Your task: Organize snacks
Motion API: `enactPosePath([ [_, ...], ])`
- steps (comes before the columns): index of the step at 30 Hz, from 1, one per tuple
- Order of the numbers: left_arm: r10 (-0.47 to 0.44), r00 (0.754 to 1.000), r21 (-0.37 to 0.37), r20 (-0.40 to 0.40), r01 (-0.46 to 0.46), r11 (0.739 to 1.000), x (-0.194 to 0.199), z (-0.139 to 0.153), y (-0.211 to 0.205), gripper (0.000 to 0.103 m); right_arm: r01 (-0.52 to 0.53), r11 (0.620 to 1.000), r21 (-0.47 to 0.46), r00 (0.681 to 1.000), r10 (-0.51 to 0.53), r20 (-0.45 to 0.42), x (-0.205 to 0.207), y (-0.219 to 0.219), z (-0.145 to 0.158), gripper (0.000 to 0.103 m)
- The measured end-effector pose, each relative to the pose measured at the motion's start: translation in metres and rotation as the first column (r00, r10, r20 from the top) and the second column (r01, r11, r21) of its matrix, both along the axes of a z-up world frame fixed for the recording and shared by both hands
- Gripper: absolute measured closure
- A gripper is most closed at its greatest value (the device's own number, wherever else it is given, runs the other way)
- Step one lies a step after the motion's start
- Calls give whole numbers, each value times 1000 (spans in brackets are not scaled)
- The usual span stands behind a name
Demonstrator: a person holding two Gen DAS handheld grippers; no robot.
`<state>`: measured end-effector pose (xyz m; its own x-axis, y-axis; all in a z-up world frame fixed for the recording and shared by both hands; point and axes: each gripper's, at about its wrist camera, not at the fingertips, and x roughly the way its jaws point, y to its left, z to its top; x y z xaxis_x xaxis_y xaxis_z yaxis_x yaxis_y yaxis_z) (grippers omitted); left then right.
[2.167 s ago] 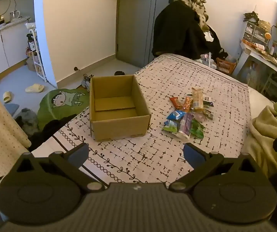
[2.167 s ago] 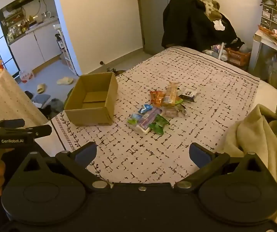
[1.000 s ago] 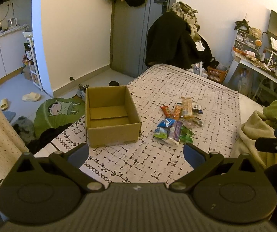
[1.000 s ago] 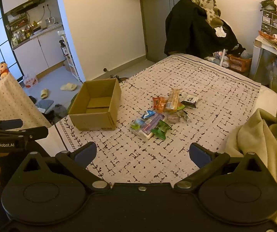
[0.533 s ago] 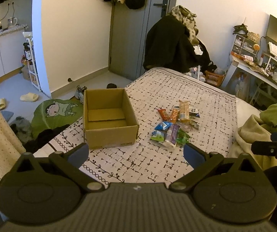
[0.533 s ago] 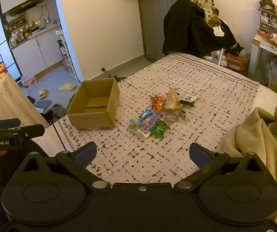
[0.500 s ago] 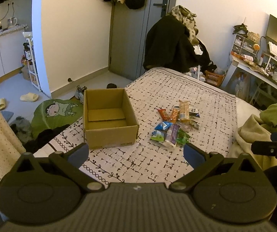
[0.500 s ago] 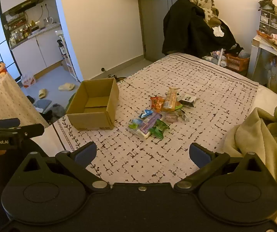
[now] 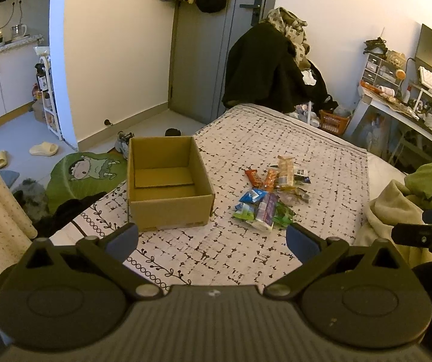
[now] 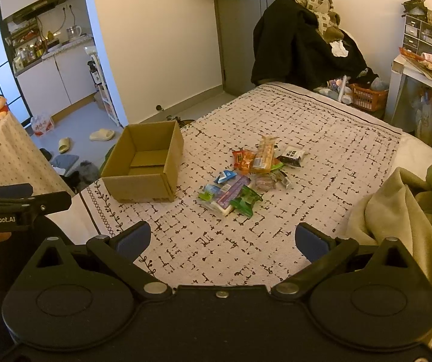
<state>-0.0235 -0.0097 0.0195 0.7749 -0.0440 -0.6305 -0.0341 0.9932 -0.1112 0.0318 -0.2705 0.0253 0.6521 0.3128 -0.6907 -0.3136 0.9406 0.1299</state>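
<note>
Bedroom clutter rings the patterned bedspread in my left-wrist view. Against the view of two seconds ago I have pulled back and risen: the cardboard box now sits smaller at centre left, open and empty, and the snack pile lies right of centre, near the box but apart from it. My left gripper hangs low in the frame, jaws spread wide with nothing between them.

From my right-wrist view the bedspread fills the middle, the box sits left of centre and the snacks lie at centre, all untouched. My right gripper is likewise spread and empty, well short of the pile. Sorting has not begun, I judge; a reach to the snacks comes first.
</note>
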Motion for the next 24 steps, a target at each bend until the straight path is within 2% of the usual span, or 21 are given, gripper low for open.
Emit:
enactPosePath([
  [9, 27, 1000, 6, 5, -27, 1000, 2, -1, -2, 0, 2, 1000, 4, 1000, -2, 0, 0, 2, 3, 0],
  [13, 40, 999, -23, -20, -40, 999, 12, -7, -1, 0, 16, 1000, 17, 1000, -16, -13, 5, 4, 6, 0],
  [15, 43, 999, -31, -22, -43, 999, 17, -7, -1, 0, 49, 998, 44, 999, -48, -25, 12, 0, 7, 0],
  [19, 26, 1000, -42, -11, -26, 999, 27, -7, -4, 0, 99, 983, 155, 993, -87, -83, 28, -8, 4, 0],
  [24, 26, 1000, -60, -11, -27, 998, 42, -10, -5, 0, 150, 978, 145, 985, -136, -104, 51, -5, 2, 0],
])
